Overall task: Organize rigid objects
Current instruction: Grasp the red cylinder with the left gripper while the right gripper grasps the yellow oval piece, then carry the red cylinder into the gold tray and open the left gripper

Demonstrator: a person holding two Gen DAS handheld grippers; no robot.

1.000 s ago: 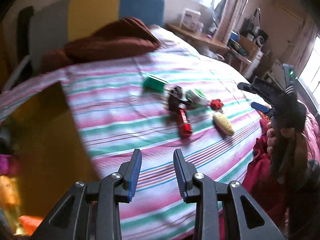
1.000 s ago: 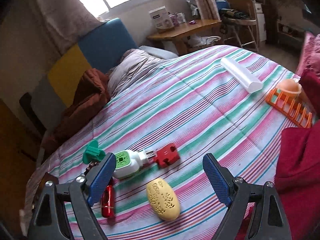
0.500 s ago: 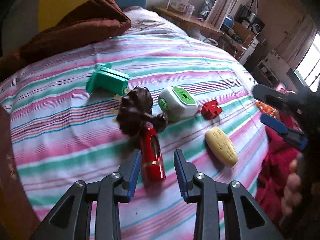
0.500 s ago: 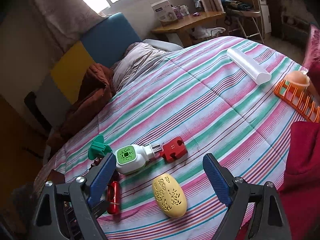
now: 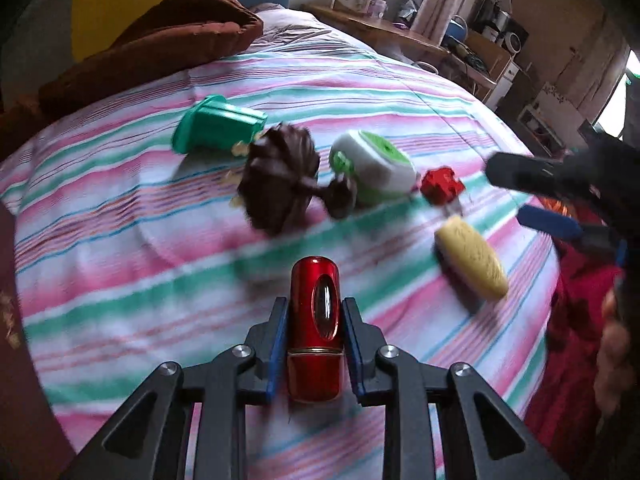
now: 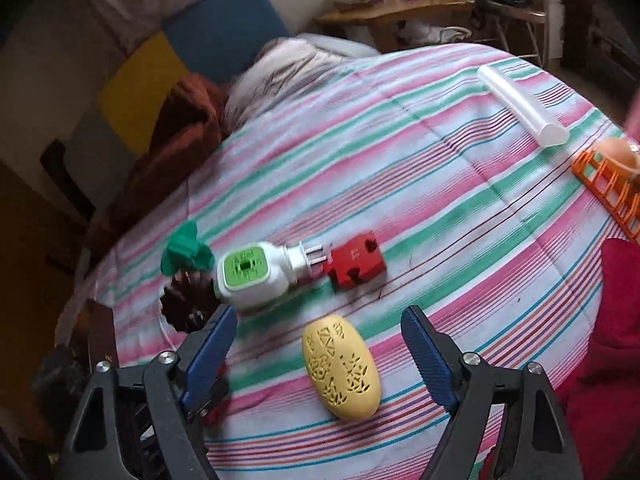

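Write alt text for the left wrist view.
The left gripper is shut on a red cylinder above a striped bedspread. Beyond lie a green holder, a dark pinecone, a white-and-green plug-in, a red block and a yellow oval case. The right gripper reaches in from the right.

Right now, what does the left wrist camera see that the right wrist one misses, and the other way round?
Only the left wrist view shows the left claw clamped on the red tube.

Only the right wrist view shows the white tube and orange rack.

Both show the yellow oval case, red block, green-faced plug and the right claw, closing, touching nothing.
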